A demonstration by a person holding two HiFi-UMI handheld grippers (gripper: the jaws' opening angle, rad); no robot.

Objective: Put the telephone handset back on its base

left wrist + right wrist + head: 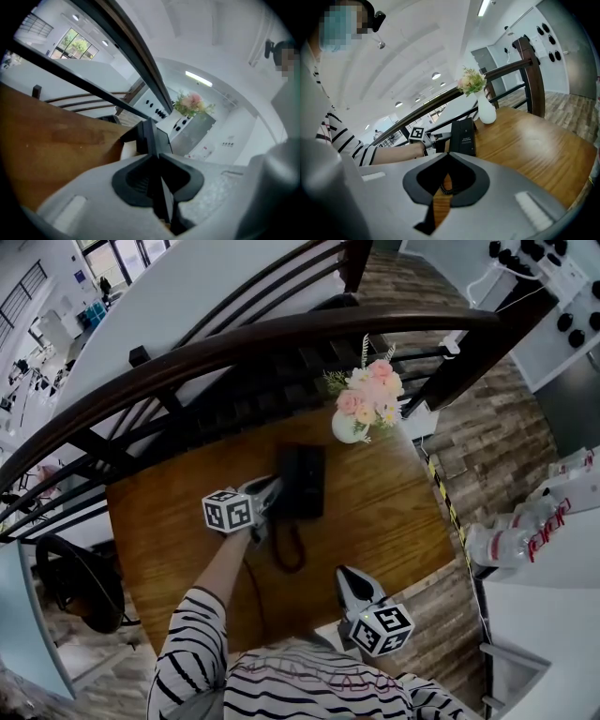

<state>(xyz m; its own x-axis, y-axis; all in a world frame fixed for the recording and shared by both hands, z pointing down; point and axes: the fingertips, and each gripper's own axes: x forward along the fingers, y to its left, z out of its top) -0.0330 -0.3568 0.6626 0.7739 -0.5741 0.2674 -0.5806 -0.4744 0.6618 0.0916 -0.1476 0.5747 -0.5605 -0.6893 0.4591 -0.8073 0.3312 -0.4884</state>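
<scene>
A black telephone base (pixel 312 482) sits in the middle of a wooden table (pixel 384 521), with its coiled cord (pixel 289 549) trailing toward me. The handset (pixel 286 479) lies along the base's left side. My left gripper (pixel 274 489) reaches it from the left, and in the left gripper view its jaws (pixel 152 157) are closed on the thin black edge of the handset (pixel 149 135). My right gripper (pixel 345 574) hovers near the table's front edge, shut and holding nothing (pixel 447 157). From there the telephone (pixel 463 137) stands ahead.
A white vase (pixel 349 427) of pink flowers stands just behind the telephone at the table's far edge. A dark wooden railing (pixel 234 343) runs behind the table. Water bottles (pixel 516 535) lie on a white counter at the right. A black chair (pixel 75 587) stands at the left.
</scene>
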